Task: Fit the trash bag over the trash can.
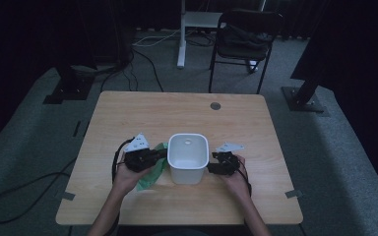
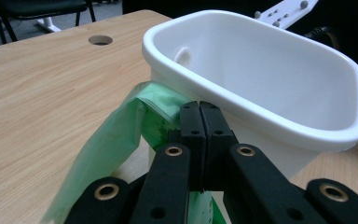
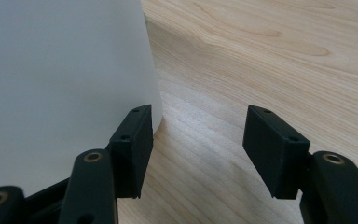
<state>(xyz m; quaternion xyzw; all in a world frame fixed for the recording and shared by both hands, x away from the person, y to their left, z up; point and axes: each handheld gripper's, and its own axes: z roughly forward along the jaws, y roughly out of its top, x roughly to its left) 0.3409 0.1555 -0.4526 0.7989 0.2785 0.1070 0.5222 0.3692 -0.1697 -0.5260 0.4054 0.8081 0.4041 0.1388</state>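
- The green plastic bag (image 2: 121, 140) is thin, translucent and crumpled, its edge folded where it is pinched; it lies on the tabletop (image 1: 128, 113) against the left wall of the white bin (image 1: 187, 157).
- The bin (smooth, rounded corners, thick rolled rim) stands upright near the tabletop's middle, open and pale inside.
- The left gripper (image 2: 199, 126) has its jaws clenched on the bag's upper edge, just beside the bin's rim.
- The right gripper (image 3: 198, 140) sits at the bin's right wall, jaws released and spread, one pad close by the wall, nothing between them.
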